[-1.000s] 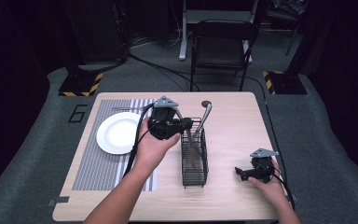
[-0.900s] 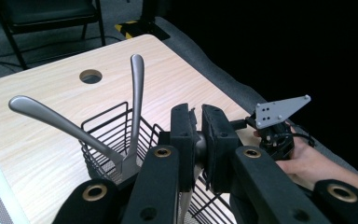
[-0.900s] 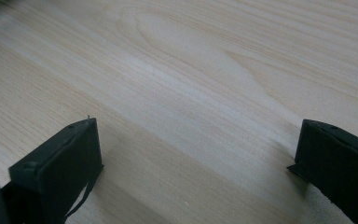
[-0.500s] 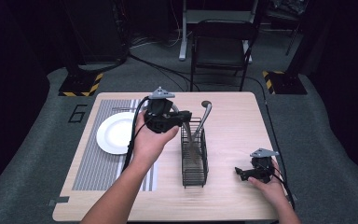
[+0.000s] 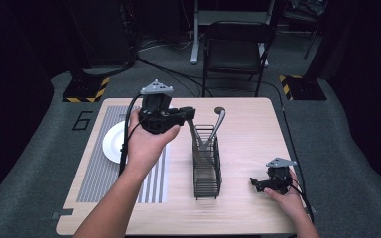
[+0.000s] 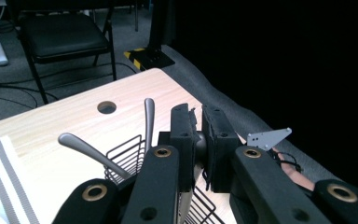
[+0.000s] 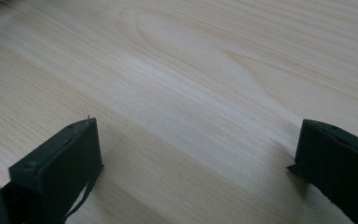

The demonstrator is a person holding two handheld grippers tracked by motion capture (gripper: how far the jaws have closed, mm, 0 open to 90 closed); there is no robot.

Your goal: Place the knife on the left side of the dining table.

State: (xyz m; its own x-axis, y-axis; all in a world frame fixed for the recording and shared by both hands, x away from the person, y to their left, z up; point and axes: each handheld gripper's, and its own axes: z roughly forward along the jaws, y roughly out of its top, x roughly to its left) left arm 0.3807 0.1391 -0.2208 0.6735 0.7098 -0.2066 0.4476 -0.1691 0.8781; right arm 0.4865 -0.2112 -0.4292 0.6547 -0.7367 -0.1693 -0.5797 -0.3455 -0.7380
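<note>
My left gripper (image 5: 190, 113) hangs above the top end of a black wire basket (image 5: 207, 174), shut on the grey metal handle of a utensil (image 5: 195, 133) that slants down into the basket. In the left gripper view the two pads pinch that utensil handle (image 6: 198, 145) between them. Two other utensil handles (image 6: 89, 150) stick up out of the basket (image 6: 127, 150); one shows as a curved handle (image 5: 219, 120) in the high view. My right gripper (image 5: 254, 182) rests on the table near its right front, open. Its jaws (image 7: 191, 158) stand wide apart over bare wood.
A white plate (image 5: 113, 144) lies on a striped mat (image 5: 95, 173) at the table's left, partly behind my left hand. The wooden table (image 5: 248, 129) has a round hole (image 6: 106, 107) near its far edge. A black folding chair (image 5: 233, 49) stands beyond the table.
My left hand has risen and shifted a little toward the left, lifting the gripped utensil higher out of the basket. The right hand has not moved.
</note>
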